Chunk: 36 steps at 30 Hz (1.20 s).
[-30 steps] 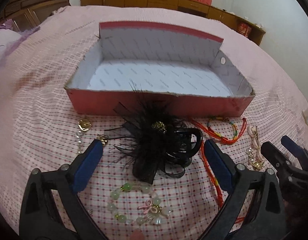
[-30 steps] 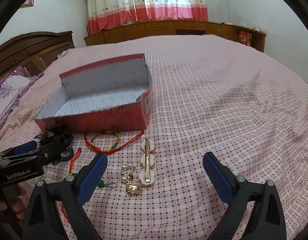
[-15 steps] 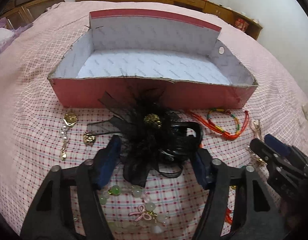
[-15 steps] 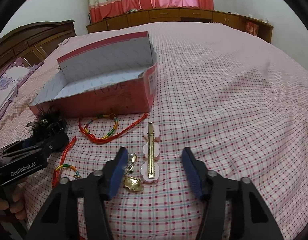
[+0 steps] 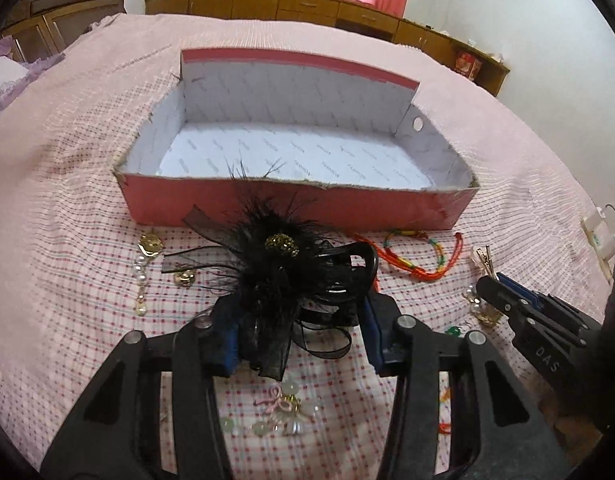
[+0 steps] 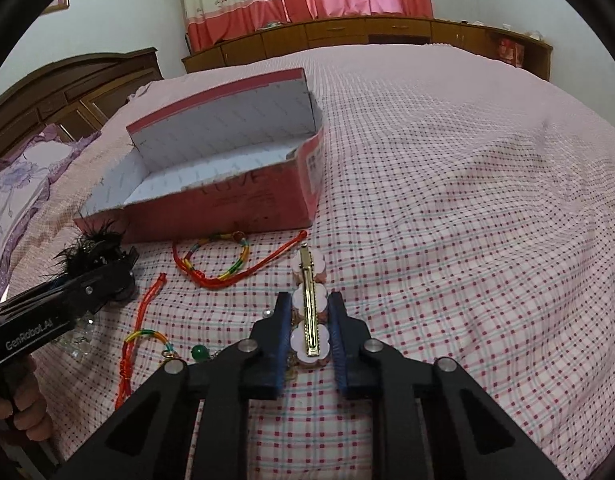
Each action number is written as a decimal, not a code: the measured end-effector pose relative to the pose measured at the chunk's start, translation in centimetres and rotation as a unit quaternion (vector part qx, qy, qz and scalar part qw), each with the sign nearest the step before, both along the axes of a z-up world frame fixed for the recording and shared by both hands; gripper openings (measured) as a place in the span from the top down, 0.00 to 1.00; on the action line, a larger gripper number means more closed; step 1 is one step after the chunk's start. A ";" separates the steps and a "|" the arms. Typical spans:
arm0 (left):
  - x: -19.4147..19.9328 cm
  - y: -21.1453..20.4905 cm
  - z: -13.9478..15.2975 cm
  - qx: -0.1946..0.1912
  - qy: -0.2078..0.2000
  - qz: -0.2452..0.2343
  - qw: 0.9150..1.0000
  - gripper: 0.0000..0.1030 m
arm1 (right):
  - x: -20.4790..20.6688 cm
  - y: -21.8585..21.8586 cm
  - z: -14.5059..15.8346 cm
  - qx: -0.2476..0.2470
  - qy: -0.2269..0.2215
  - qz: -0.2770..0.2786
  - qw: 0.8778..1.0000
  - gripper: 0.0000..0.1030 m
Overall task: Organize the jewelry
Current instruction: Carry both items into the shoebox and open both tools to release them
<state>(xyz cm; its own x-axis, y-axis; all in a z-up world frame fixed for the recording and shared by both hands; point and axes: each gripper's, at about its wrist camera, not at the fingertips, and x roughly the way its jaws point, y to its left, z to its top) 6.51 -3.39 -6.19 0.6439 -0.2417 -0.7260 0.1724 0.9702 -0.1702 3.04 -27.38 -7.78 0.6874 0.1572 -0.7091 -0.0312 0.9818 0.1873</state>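
- Left claw [image 5: 299, 332]: jaws closing around the black feather hair clip [image 5: 283, 276]. The feathers and ribbon sit between the blue pads; the pads look to be touching the fluff on both sides, so I read it as a grasp just forming, not yet firm.
- Right claw [image 6: 307, 340]: jaws closing on the flower barrette [image 6: 309, 312]. Both pads lie against the pink flower discs; grasping, or all but.
- Barrette's long axis runs straight away from the right claw, in line with its fingers; the far end sticks out past the pad tips, toward the shoe box [image 6: 227, 200].
- Key relation: the shoe box lies directly ahead of the left claw, just beyond the feather clip, its near wall [image 5: 291, 204] almost touching the feather tips. From the right claw the box is ahead and to the left. Left hand is the nearer one to the box.
- Judgement: both loads must rise above the near wall before going forward. The wall is low and its torn top edge could snag the feathers or ribbon loops.
- Box interior is bare and wide, with room for both items side by side.
- Still on the bed [image 6: 467, 240]: woven cord bracelet [image 6: 215, 264] between barrette and box, a pearl earring [image 5: 141, 276] to the left, a bead bracelet [image 5: 275, 420] under the left claw.
- Risk: the two claws stand close together; if they head for the box at once, they may cross paths.
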 end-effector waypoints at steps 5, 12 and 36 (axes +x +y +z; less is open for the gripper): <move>-1.6 1.0 1.5 -0.004 -0.015 0.003 1.000 0.62 | -1.2 0.0 1.4 0.003 -0.015 0.000 1.000 0.80; -2.7 1.5 3.3 -0.006 -0.036 0.012 0.999 0.62 | -3.3 0.6 4.1 0.003 -0.053 -0.002 0.999 0.81; -0.8 2.3 10.1 0.009 -0.158 0.030 0.987 0.61 | -0.5 5.1 12.0 -0.008 -0.148 0.042 0.988 0.81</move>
<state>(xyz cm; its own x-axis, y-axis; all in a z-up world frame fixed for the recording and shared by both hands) 5.69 -1.11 3.90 0.8510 -0.1863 -0.4911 0.1569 0.9825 -0.1007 2.59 -22.32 4.24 0.8505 0.2126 -0.4810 -0.1632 0.9762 0.1428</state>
